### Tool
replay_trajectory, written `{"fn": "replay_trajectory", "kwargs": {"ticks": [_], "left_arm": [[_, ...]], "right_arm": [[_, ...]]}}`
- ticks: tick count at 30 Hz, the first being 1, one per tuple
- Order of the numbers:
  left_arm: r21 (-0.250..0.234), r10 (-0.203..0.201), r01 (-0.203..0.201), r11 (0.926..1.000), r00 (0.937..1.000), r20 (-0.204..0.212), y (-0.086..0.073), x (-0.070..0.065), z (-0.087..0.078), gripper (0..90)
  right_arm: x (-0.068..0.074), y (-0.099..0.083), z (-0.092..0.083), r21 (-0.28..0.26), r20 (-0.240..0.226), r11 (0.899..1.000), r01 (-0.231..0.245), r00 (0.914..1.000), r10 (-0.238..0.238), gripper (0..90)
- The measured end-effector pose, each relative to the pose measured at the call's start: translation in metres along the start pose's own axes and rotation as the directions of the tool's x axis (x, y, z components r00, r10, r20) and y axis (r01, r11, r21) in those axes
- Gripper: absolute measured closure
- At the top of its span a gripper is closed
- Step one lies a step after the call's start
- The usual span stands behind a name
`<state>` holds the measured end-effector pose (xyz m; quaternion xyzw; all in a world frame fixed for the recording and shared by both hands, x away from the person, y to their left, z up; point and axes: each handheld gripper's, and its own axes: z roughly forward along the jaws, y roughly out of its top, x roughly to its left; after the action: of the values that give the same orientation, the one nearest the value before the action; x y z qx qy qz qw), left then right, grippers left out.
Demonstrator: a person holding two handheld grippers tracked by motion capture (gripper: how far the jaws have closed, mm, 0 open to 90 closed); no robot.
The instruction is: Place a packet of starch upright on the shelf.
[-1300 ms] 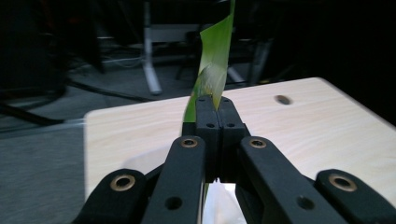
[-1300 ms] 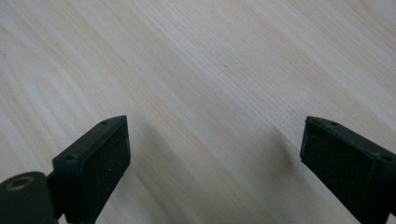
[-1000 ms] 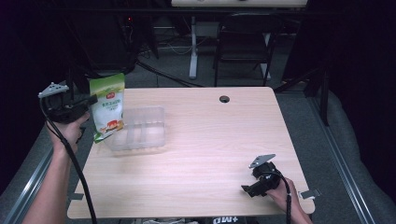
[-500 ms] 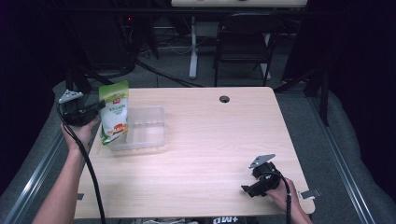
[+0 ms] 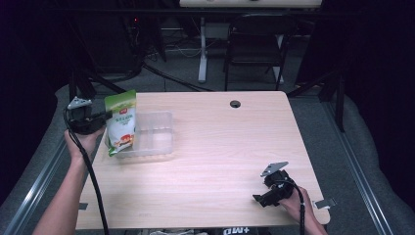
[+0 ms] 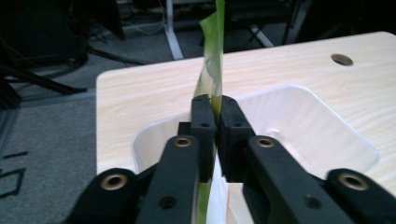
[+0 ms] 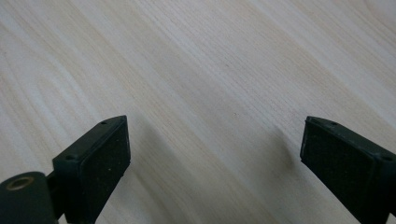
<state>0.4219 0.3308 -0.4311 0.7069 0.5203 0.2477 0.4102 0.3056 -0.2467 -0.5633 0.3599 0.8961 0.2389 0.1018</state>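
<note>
I'm resting the right gripper (image 5: 262, 198) low on the near right corner of the table (image 5: 220, 147), jaws spread wide with only bare wood between them (nothing held). Farther off at the left edge, I'm pinching the green and white pouch (image 5: 121, 122) edge-on in the left gripper (image 6: 216, 119), pads just easing but still pressing it. It's standing upright at the left end of the clear plastic tray (image 5: 156, 134), bottom inside.

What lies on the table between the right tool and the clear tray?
Nothing: in the high view, bare wooden table separates the right tool from the clear tray.
</note>
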Motion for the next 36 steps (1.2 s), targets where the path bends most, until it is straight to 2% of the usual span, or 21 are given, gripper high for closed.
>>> {"fn": "replay_trajectory", "kwargs": {"ticks": [2,5,7,8,9,11,12,14,18,21,26,27,28,31,36], "left_arm": [[0.028,-0.008,0.007,0.9996,0.9998,0.017,0.004,0.000,0.002,69.9],[0.059,-0.005,0.005,0.9983,1.0000,0.004,0.010,-0.002,0.006,51.5],[0.075,-0.008,0.009,0.9972,0.9998,-0.017,0.015,-0.002,0.011,43.9],[0.086,-0.013,0.014,0.9962,0.9998,-0.014,0.017,-0.002,0.014,42.0],[0.098,-0.012,0.015,0.9951,0.9994,-0.032,0.019,-0.002,0.016,39.8],[0.122,-0.012,0.015,0.9924,0.9995,-0.031,0.022,-0.001,0.023,37.8],[0.133,-0.008,0.014,0.9911,0.9988,-0.048,0.024,-0.002,0.027,37.4],[0.167,0.000,0.008,0.9859,0.9988,-0.049,0.026,-0.003,0.035,38.6],[0.210,0.018,0.002,0.9777,0.9959,-0.089,0.027,-0.007,0.047,43.0],[0.232,0.024,0.000,0.9726,0.9946,-0.101,0.026,-0.007,0.053,51.7],[0.229,0.032,-0.011,0.9733,0.9955,-0.089,0.024,-0.010,0.056,75.7],[0.233,0.048,-0.026,0.9722,0.9947,-0.091,0.025,-0.010,0.056,79.4],[0.230,0.042,-0.023,0.9730,0.9959,-0.080,0.024,-0.010,0.055,84.5],[0.225,0.058,-0.041,0.9735,0.9959,-0.070,0.023,-0.012,0.052,88.8],[0.187,0.075,-0.064,0.9804,0.9958,-0.052,0.020,-0.018,0.042,89.8]], "right_arm": [[0.000,0.000,0.000,0.002,0.000,1.000,0.005,1.0000,-0.005,7.8],[0.000,0.000,0.000,0.003,0.001,1.000,0.003,1.0000,-0.003,7.8],[0.000,0.000,0.001,0.000,-0.011,1.000,-0.001,0.9999,0.001,7.8],[0.000,0.000,0.001,0.000,-0.011,1.000,-0.001,0.9999,0.001,7.8],[0.000,0.000,0.001,0.000,-0.011,1.000,0.000,0.9999,0.000,7.8],[0.000,0.000,0.001,-0.005,-0.005,1.000,-0.003,1.0000,0.003,7.8],[0.000,0.000,0.001,0.004,-0.002,1.000,0.001,1.0000,-0.001,7.8],[0.000,0.000,0.001,0.008,-0.004,1.000,0.002,1.0000,-0.002,7.8],[0.000,-0.001,0.000,0.005,-0.001,1.000,0.000,1.0000,0.000,7.8],[0.000,-0.001,0.000,0.003,-0.001,1.000,0.000,1.0000,0.000,7.8],[0.000,-0.001,0.001,0.006,-0.010,1.000,0.001,0.9999,-0.001,7.8],[0.000,-0.001,0.001,0.010,-0.005,1.000,0.006,1.0000,-0.006,7.8],[0.001,-0.001,0.001,0.005,-0.009,1.000,0.003,1.0000,-0.003,7.8],[0.000,-0.001,0.001,0.005,-0.011,1.000,0.003,0.9999,-0.003,7.8],[0.000,-0.001,0.001,0.007,-0.004,1.000,0.004,1.0000,-0.004,7.8]]}}
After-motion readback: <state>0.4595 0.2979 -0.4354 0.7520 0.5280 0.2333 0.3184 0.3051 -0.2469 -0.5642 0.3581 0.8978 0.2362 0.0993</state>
